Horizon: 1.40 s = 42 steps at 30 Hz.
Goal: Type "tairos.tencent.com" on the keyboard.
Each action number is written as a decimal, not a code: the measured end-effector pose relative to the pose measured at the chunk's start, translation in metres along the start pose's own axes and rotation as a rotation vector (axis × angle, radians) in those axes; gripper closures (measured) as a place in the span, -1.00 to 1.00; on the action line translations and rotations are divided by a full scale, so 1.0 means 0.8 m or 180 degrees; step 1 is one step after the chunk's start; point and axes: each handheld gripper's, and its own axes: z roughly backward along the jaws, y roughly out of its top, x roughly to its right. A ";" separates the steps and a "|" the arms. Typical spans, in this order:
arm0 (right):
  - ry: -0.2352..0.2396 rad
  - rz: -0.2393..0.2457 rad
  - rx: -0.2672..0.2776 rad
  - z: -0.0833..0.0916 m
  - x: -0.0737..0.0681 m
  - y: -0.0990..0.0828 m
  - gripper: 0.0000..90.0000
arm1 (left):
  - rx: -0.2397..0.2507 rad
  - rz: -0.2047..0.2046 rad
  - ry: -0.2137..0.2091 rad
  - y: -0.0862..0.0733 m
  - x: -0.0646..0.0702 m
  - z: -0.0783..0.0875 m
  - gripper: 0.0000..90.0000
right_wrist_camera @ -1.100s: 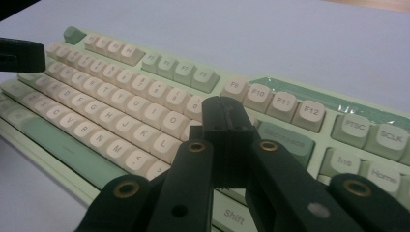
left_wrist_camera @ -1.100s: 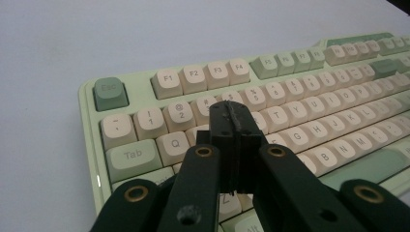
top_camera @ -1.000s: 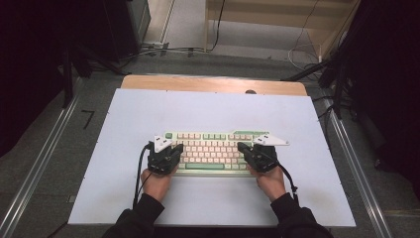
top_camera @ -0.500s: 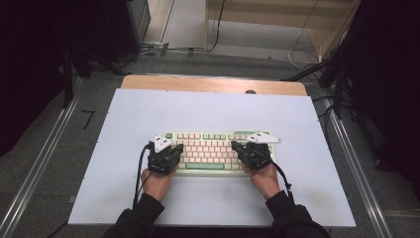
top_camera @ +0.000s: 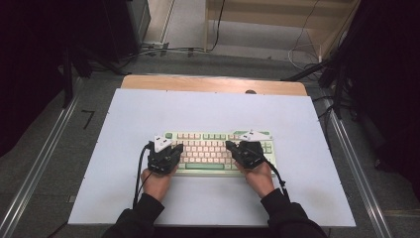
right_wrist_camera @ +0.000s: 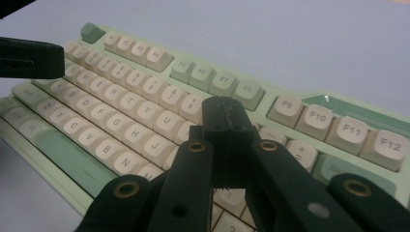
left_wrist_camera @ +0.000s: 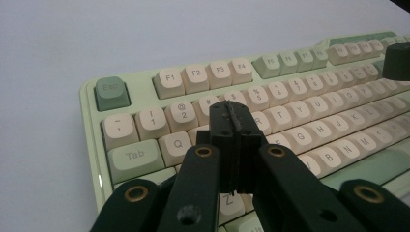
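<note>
- Keyboard (top_camera: 220, 151) lies flat on the white tabletop (top_camera: 307, 124), near the person's edge, long side across.
- Left tool (left_wrist_camera: 235, 126) has its jaws fully closed with nothing between them; tip hovers over the left letter keys, around W/E.
- Right tool (right_wrist_camera: 225, 121) is also clamped together and empty; tip sits over the right number-row keys.
- Judged step: typing by poking keys with the closed tips.
- Do it well: keep the jaws together, come down straight on one keycap centre, press lightly, lift clear before sliding sideways.
- Risk: a tilted tip can catch two neighbouring keys.
</note>
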 end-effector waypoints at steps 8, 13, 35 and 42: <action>0.0029 0.0064 -0.0115 -0.020 -0.012 0.000 0.95 | -0.0001 0.0006 0.0000 0.000 -0.001 0.000 1.00; 0.0032 0.0093 -0.0140 -0.027 -0.018 0.001 0.95 | -0.0003 0.0007 -0.0002 0.000 -0.001 -0.001 1.00; 0.0002 0.0140 -0.0248 -0.039 -0.023 0.002 0.95 | -0.0009 0.0009 -0.0014 0.000 -0.001 0.000 1.00; 0.0004 0.0123 -0.0182 -0.035 -0.023 0.004 0.95 | 0.0000 0.0017 -0.0006 0.000 0.000 -0.001 1.00</action>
